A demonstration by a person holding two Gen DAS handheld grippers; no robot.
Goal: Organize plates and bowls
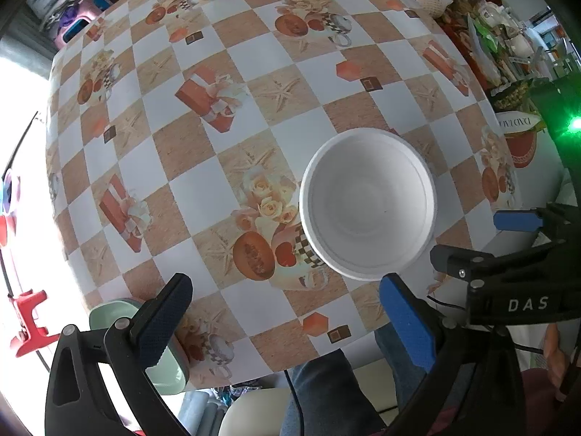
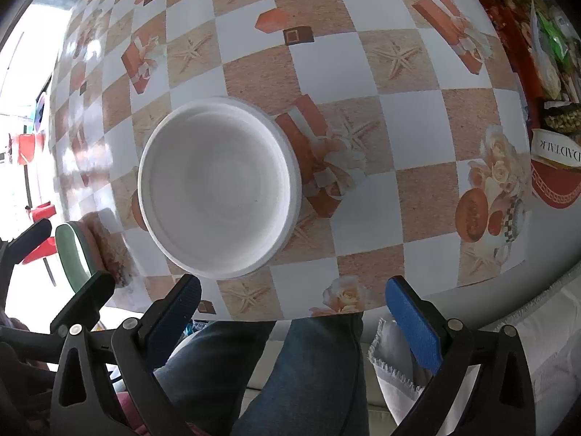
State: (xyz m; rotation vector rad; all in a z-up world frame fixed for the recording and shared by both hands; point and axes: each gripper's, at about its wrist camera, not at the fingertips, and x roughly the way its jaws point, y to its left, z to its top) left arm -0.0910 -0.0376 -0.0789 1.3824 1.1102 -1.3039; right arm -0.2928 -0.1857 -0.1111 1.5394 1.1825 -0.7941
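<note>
My left gripper [image 1: 287,321] had black arms, blue bumpy pads and shiny silver screws. My right gripper [image 2: 294,318] looked the same, with white letters "DAS" and a thin black cable. I wore blue jeans [image 2: 290,370].

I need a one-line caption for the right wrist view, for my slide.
Open right gripper above the table edge, facing an empty white bowl; green dish at left.

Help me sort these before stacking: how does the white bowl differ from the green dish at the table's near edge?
The white bowl is round and white; the green dish is pale green, seemingly with rounded corners. The white bowl sits well onto the table; the green dish overhangs its near edge. The white bowl shows fully; the green dish is partly hidden. Both are upright and empty.
</note>
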